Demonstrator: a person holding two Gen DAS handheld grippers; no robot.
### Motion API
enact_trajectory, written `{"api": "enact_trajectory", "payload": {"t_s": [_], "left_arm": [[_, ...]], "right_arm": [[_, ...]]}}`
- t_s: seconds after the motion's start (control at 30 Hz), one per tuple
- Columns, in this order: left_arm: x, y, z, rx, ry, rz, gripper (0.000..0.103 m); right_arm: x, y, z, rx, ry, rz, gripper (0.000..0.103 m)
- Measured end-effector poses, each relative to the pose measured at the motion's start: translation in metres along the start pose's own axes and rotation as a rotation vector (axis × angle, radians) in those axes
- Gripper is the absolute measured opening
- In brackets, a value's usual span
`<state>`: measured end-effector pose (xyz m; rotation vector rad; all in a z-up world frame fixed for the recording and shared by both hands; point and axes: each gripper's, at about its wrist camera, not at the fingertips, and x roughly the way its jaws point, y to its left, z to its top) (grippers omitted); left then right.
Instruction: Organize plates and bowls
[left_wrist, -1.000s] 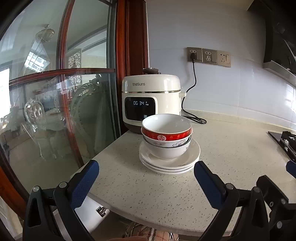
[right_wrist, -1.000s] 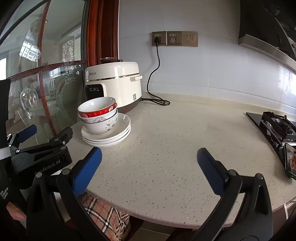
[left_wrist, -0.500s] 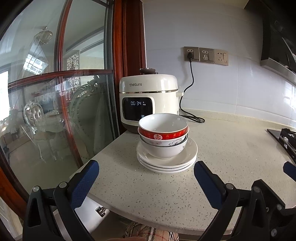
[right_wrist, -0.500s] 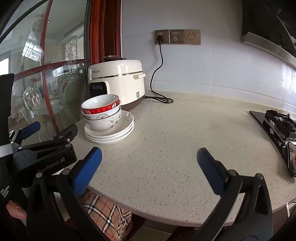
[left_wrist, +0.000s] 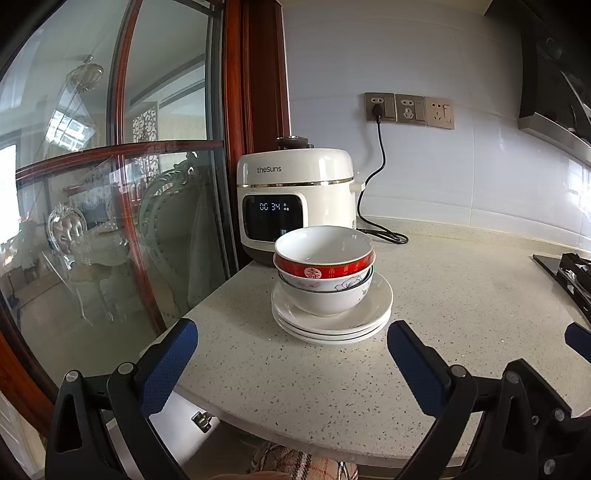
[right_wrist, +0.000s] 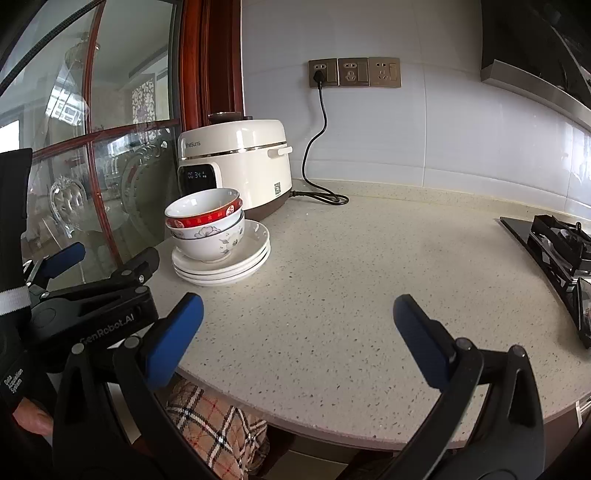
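The red-banded bowl (left_wrist: 324, 254) sits on top of the pile. It is nested inside a flowered bowl (left_wrist: 327, 295). Both bowls stand upright on a stack of white plates (left_wrist: 332, 321). I count about three plates, but the rims are close together, so I am not sure.

The pile rests on the speckled countertop (left_wrist: 461, 306), near its left edge. Just behind the pile is a cream rice cooker (left_wrist: 295, 199). Its black cord (left_wrist: 380, 147) goes up to a wall socket (left_wrist: 379, 108). A glass door (left_wrist: 110, 221) is to the left. A gas stove (right_wrist: 561, 251) is far off to the right.

The left gripper (left_wrist: 291, 354) is wide open and holds nothing. The pile is straight ahead of it, right between its two blue fingers (left_wrist: 170, 365), and quite near. The right gripper (right_wrist: 297, 332) is wide open and empty too. From it, the pile lies ahead and off to the left, farther away, with bare counter in front.

So the left gripper is the nearer one. I think it is the better one to reach the top bowl. It would have to go forward and up to catch the rim.
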<state>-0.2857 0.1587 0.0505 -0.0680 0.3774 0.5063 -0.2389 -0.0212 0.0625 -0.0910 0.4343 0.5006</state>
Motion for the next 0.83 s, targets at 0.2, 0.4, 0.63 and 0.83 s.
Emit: {"api": "enact_trajectory", "payload": {"t_s": [0.2,0.4,0.63,0.83], "left_arm": [[-0.0007,-0.0019,0.0005,0.002,-0.004,0.001,0.103],[-0.0024,-0.005,0.0007,-0.001,-0.001,0.004,0.103],[-0.0019,-0.0035,0.0021,-0.016,0.008,-0.004,0.103],[-0.0003,-0.0029,0.0021,-0.03,0.018,0.003,0.103]], "right_arm": [[-0.0005,-0.0024,-0.0003,0.004,-0.002,0.008,0.103],[-0.0001,-0.0033,-0.0007,0.008,0.0,0.011,0.103],[0.0001,-0.004,-0.0006,0.012,0.0,0.014,0.103],[-0.0005,-0.004,-0.0003,0.006,-0.002,0.02,0.103]]}}
